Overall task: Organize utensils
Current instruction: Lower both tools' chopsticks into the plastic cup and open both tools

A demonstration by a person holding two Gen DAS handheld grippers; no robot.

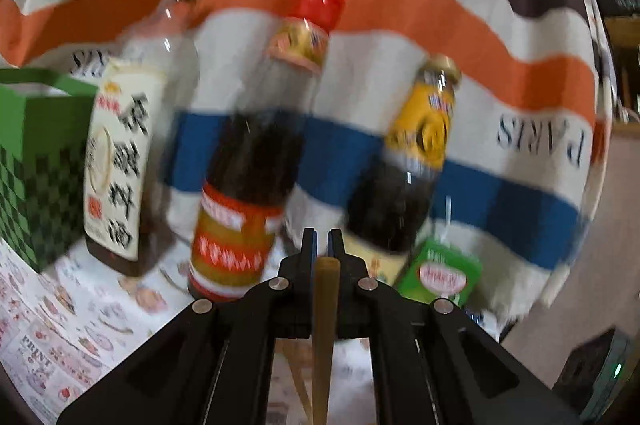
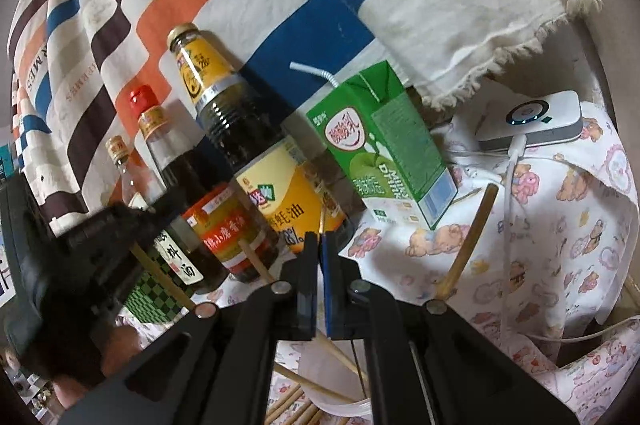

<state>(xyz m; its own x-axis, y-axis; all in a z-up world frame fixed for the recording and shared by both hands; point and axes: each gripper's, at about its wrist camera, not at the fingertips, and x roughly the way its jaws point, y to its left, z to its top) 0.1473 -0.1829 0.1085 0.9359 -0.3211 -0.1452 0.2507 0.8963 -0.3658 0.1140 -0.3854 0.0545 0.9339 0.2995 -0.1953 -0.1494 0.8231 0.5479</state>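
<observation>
**Wooden chopstick pinched, bottles close ahead**

Wooden and tan, one chopstick (image 1: pixel 325 309) sits clamped between the jaws of the left gripper (image 1: pixel 322 239), its top end poking up just behind the fingertips and its length running down out of view. The right gripper (image 2: pixel 322 241) is closed with nothing between its pads. More chopsticks (image 2: pixel 320 385) lie loose on the printed cloth (image 2: pixel 560 225) beneath it, and another (image 2: pixel 468 241) leans up near the carton (image 2: pixel 384 145).

The risk is the crowd of bottles. Left view is smeared with motion, and the red-cap bottle (image 1: pixel 256 153) and the gold-label bottle (image 1: pixel 408 161) stand just ahead of the fingers. A sweep with the stick could knock one over, likely onto its neighbours, the pale bottle (image 1: pixel 132 145) included. The stick is held near one end, so I judge it could pivot or slip if it catches the green box (image 1: pixel 36 161), which looks the likely holder.

Legible writing: "PARIS", upside down, on the striped cloth (image 1: pixel 400 9); "PRINT" on the tablecloth; "MILK DRINK" on the carton; "耗油" on the gold-label bottle; "料酒" on the pale one. A white device (image 2: pixel 536 121) with a cable sits well off to the side.
</observation>
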